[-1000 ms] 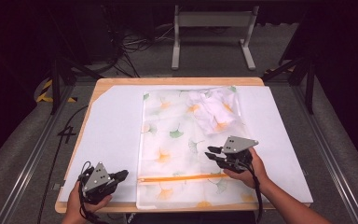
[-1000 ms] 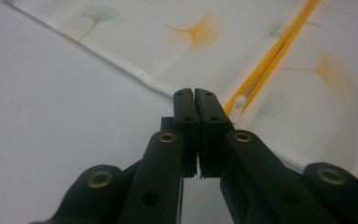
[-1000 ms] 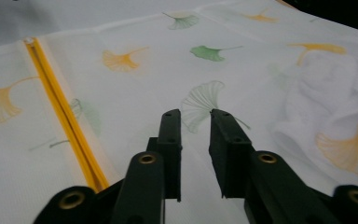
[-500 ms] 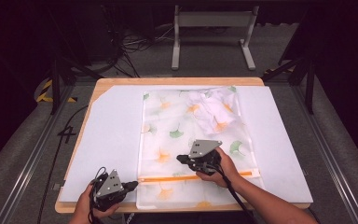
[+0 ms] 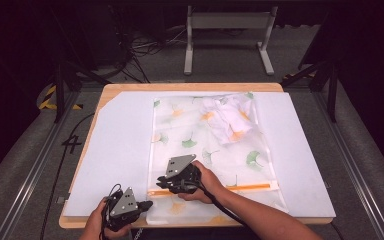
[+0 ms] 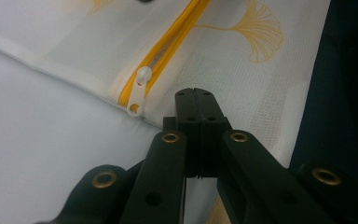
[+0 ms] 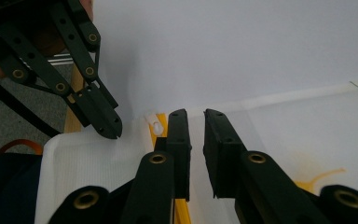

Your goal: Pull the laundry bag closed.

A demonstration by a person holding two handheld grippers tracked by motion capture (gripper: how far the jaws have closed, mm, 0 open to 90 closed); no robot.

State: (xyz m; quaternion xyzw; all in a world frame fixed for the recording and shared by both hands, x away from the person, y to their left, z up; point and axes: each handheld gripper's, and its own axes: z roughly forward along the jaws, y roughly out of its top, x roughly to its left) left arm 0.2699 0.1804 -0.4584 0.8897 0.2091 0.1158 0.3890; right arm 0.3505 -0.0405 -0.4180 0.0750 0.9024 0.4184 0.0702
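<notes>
A see-through mesh bag (image 5: 200, 145) printed with ginkgo leaves lies on the table, a white garment (image 5: 227, 120) inside its far end. An orange zipper (image 5: 240, 187) runs across its near end. Its white pull (image 6: 139, 88) (image 7: 154, 123) sits at the left end. My left gripper (image 5: 149, 204) (image 6: 196, 92) is shut, tips resting on the mesh at the bag's near left corner. It also appears in the right gripper view (image 7: 113, 130). My right gripper (image 5: 161, 182) (image 7: 196, 114) hovers over the zipper just right of the pull. Its jaws have just been opening, with a narrow gap and nothing clamped.
A white sheet (image 5: 115, 150) covers most of the wooden table (image 5: 190, 87). The table's near edge runs just below the left gripper. Behind the table stand a metal frame (image 5: 227, 30) and loose cables (image 5: 145, 45) on the dark floor.
My right gripper has travelled left along the orange zipper to its left end. The left gripper has edged slightly right toward the bag's corner.
</notes>
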